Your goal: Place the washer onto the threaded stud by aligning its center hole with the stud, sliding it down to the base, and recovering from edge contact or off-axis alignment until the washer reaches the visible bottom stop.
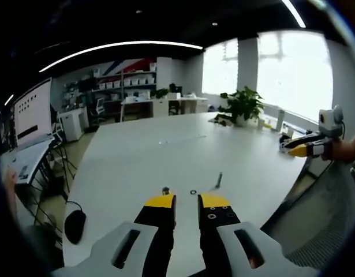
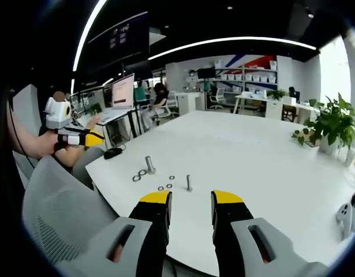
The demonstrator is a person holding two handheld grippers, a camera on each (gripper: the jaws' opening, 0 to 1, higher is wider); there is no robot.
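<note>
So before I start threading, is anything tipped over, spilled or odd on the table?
Nothing stands out. Both studs stand upright on the table, the washers lie flat and loose around them, none threaded yet.

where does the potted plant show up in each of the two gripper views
Left gripper view: potted plant stands upper right of centre, at the white table's far edge by the bright windows.
Right gripper view: it sits at the far right, again on the table's edge.
Shared landmark: the red and blue stripe on the back wall, above the shelves.
</note>
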